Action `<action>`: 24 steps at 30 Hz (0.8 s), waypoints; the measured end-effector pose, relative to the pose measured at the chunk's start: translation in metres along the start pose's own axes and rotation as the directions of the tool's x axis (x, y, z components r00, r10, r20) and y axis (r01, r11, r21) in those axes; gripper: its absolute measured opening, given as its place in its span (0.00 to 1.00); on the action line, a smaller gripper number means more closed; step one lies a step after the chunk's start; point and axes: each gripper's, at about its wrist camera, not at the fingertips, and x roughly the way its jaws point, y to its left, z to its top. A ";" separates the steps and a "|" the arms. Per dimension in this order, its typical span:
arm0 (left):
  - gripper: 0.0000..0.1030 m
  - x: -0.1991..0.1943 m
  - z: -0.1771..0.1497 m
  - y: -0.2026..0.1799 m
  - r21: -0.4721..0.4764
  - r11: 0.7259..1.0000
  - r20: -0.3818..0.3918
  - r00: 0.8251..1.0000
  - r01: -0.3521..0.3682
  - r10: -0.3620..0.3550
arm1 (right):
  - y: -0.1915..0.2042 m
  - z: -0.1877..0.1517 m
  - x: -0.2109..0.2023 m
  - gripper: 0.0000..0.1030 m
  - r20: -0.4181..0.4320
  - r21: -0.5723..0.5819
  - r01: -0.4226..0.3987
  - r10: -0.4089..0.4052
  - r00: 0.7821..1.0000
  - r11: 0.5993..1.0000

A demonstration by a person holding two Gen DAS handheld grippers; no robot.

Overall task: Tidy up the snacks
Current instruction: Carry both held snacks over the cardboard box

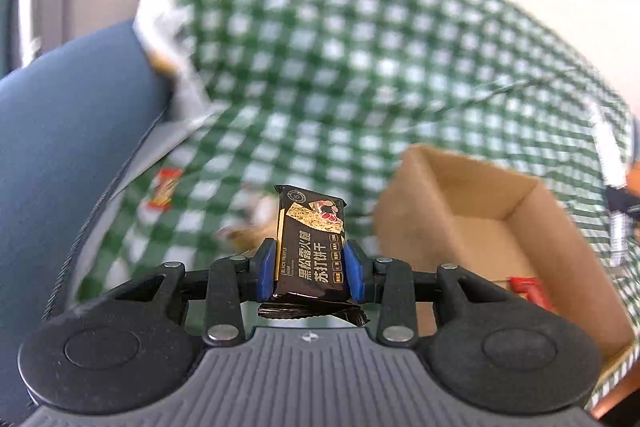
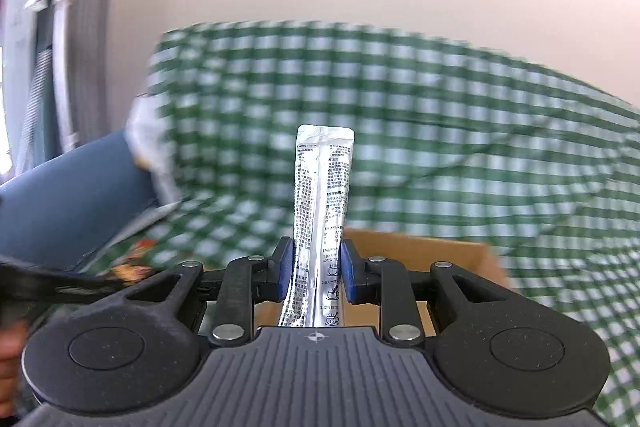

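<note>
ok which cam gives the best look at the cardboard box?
Left wrist. The cardboard box sits right of the left gripper, open top visible with a red packet inside. The right wrist view shows only the box's rim behind the right gripper and its silver sachet.

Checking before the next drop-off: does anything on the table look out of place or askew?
Mildly. The cardboard box holds one red packet, yet a red-orange wrapper lies loose near the edge of the checked tablecloth, which shows creases. Nothing looks spilled or damaged.
</note>
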 end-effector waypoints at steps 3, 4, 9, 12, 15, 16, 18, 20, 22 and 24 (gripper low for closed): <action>0.39 -0.009 -0.006 -0.033 0.083 0.993 0.080 0.993 0.081 -0.087 | -0.034 -0.019 0.008 0.26 -0.037 0.093 0.082 -0.079 0.996 0.992; 0.39 -0.012 -0.008 -0.046 0.113 0.987 0.100 0.987 0.115 -0.126 | -0.043 -0.024 0.011 0.26 -0.058 0.118 0.098 -0.092 0.994 0.988; 0.39 -0.018 -0.024 -0.097 0.227 0.945 0.137 0.953 0.237 -0.272 | -0.064 -0.034 0.019 0.25 -0.082 0.141 0.157 -0.147 0.986 0.977; 0.39 -0.013 -0.032 -0.117 0.252 0.925 0.117 0.940 0.285 -0.321 | -0.072 -0.038 0.021 0.25 -0.088 0.128 0.186 -0.176 0.981 0.974; 0.39 -0.004 -0.037 -0.133 0.273 0.908 0.099 0.930 0.317 -0.354 | -0.077 -0.043 0.023 0.25 -0.101 0.124 0.209 -0.197 0.975 0.970; 0.39 -0.002 -0.038 -0.135 0.279 0.904 0.096 0.928 0.323 -0.361 | -0.079 -0.044 0.024 0.25 -0.101 0.118 0.216 -0.205 0.973 0.969; 0.39 0.005 -0.039 -0.140 0.281 0.899 0.087 0.924 0.337 -0.373 | -0.082 -0.046 0.024 0.25 -0.100 0.102 0.230 -0.220 0.970 0.968; 0.39 0.012 -0.037 -0.142 0.273 0.898 0.079 0.922 0.346 -0.380 | -0.084 -0.047 0.022 0.25 -0.099 0.090 0.239 -0.230 0.968 0.967; 0.39 0.016 -0.038 -0.143 0.267 0.897 0.074 0.921 0.352 -0.383 | -0.085 -0.049 0.022 0.25 -0.100 0.080 0.247 -0.238 0.966 0.966; 0.39 0.021 -0.037 -0.146 0.259 0.898 0.068 0.920 0.357 -0.385 | -0.086 -0.050 0.023 0.25 -0.102 0.072 0.251 -0.244 0.964 0.965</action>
